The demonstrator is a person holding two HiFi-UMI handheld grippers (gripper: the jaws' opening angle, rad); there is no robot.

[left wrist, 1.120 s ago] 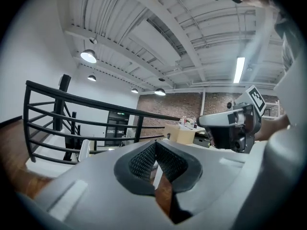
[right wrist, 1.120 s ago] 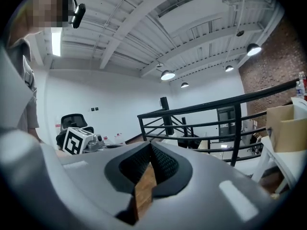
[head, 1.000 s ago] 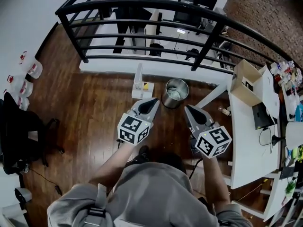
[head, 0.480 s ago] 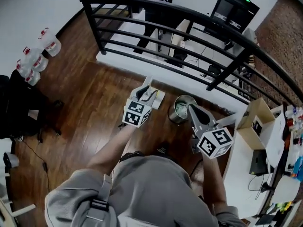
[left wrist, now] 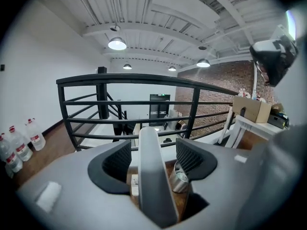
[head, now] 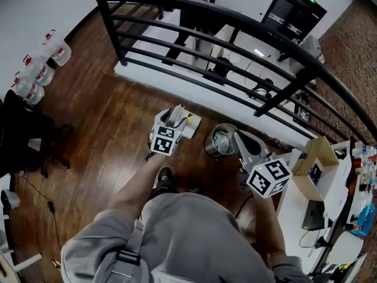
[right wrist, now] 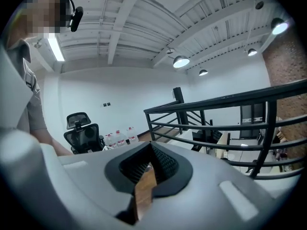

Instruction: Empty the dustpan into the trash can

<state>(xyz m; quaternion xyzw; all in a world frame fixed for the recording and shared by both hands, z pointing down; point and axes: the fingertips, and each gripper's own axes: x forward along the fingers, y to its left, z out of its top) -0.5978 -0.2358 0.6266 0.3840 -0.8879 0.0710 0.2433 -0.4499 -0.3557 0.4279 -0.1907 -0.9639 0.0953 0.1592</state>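
Two grippers in play; left gripper (head: 169,124) has its jaws spread wide and opening, with the upright dustpan handle (left wrist: 151,176) standing between them; the pads are not pressing on it, gaps show on both sides; right gripper (head: 240,139) has its jaws together on nothing, only wood floor (head: 112,134) showing through the slit.

The dustpan (head: 189,122) sits on the floor by the railing (head: 235,25), just beside the trash can (head: 219,140), which is between the two grippers in the head view; something small and yellow lies in the pan, rest of the contents too small to tell.

Handling, as a judgement: the pan looks like pale plastic, so light and stiff; the long handle is the obvious place to hold, mid to upper part, squarely between the ribbed pads; it looks smooth, so it may twist or swing in the grip once lifted; keep the pan level until it is over the can or the litter slides out early; the can looks like thin shiny metal, light, likely to tip if bumped; its mouth is not wide, so the pour wants a slow tilt.

Writing: none legible on pan or can; square black-and-white markers on both gripper cubes; water jugs (head: 35,69) carry red labels, unreadable; cardboard box (head: 312,164) has a dark printed mark, unreadable.
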